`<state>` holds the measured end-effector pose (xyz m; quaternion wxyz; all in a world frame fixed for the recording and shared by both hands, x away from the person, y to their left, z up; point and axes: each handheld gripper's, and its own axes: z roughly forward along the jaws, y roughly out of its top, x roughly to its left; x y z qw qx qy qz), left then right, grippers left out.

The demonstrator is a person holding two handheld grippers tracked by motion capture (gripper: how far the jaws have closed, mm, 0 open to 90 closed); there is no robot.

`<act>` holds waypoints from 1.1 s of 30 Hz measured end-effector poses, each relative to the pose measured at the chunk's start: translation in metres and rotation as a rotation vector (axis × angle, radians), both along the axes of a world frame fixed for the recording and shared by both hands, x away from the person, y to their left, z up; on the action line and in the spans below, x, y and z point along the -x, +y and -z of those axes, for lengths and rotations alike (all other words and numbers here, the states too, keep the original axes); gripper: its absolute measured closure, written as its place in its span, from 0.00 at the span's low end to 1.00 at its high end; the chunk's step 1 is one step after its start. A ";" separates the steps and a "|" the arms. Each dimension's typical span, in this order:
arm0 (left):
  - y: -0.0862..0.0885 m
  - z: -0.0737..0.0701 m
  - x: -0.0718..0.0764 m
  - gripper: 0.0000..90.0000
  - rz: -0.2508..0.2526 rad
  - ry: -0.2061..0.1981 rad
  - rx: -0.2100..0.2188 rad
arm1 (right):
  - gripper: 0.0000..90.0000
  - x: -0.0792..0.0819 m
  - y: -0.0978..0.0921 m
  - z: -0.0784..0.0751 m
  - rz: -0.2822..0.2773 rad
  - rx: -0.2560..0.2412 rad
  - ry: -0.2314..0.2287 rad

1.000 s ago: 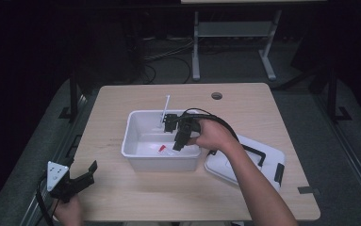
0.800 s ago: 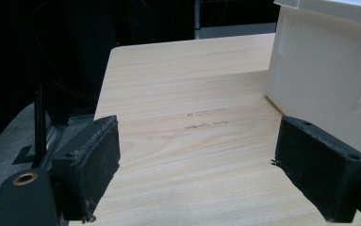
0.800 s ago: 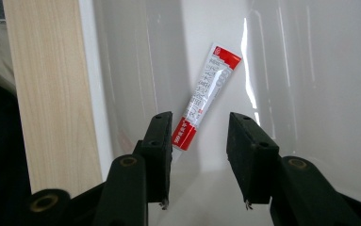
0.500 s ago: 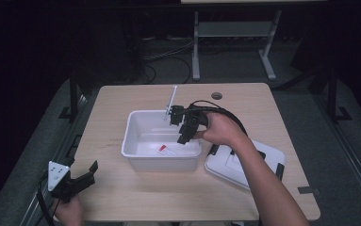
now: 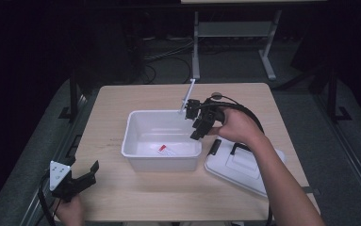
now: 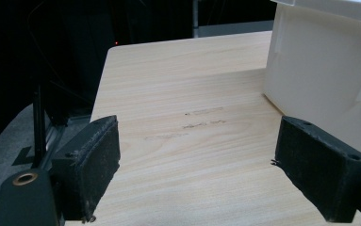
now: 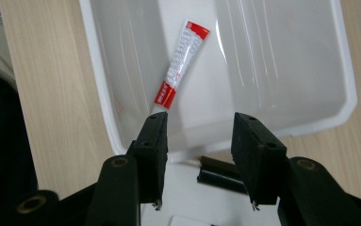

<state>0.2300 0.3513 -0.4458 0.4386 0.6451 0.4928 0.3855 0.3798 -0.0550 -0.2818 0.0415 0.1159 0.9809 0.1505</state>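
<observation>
A white plastic bin [image 5: 133, 136] stands mid-table with a red-and-white tube [image 5: 166, 149] lying on its floor. My right gripper [image 5: 198, 132] hangs open over the bin's right rim, jaws pointing down and holding nothing; a thin white rod [image 5: 187, 94] sticks up from its far side. In the right gripper view the tube [image 7: 182, 61] lies beyond the open gripper [image 7: 200, 127], inside the bin [image 7: 93, 70]. My left gripper [image 5: 91, 173] rests open at the table's front left corner. In the left gripper view, the gripper [image 6: 199, 141] has only bare tabletop in it, with the bin's wall [image 6: 319, 70] to the right.
The bin's white lid [image 5: 244, 165] with black latches lies flat on the table to the right of the bin, under my right forearm. Its edge [image 7: 187, 197] and one latch [image 7: 220, 179] lie just below the right jaws. A round hole [image 5: 217, 94] marks the table's back edge.
My right gripper has moved rightward, from above the bin's inside to over its right rim, with the white rod travelling along. The left gripper has stayed put.
</observation>
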 end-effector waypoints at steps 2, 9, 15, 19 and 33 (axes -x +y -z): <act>0.000 0.000 0.000 0.15 0.000 0.001 0.002 | 0.61 0.000 -0.005 -0.001 0.008 0.000 -0.004; 0.001 0.000 0.000 0.15 -0.001 0.003 -0.003 | 0.59 0.003 -0.025 0.000 0.041 -0.004 -0.009; 0.000 0.000 0.000 0.15 -0.002 0.000 -0.003 | 0.57 0.004 -0.045 0.003 0.074 -0.012 -0.009; -0.001 0.000 0.000 0.15 -0.001 0.002 -0.004 | 0.56 0.003 -0.056 0.006 0.098 -0.018 -0.007; -0.001 0.000 0.000 0.15 0.000 0.002 -0.008 | 0.54 0.002 -0.094 0.028 0.170 -0.025 0.017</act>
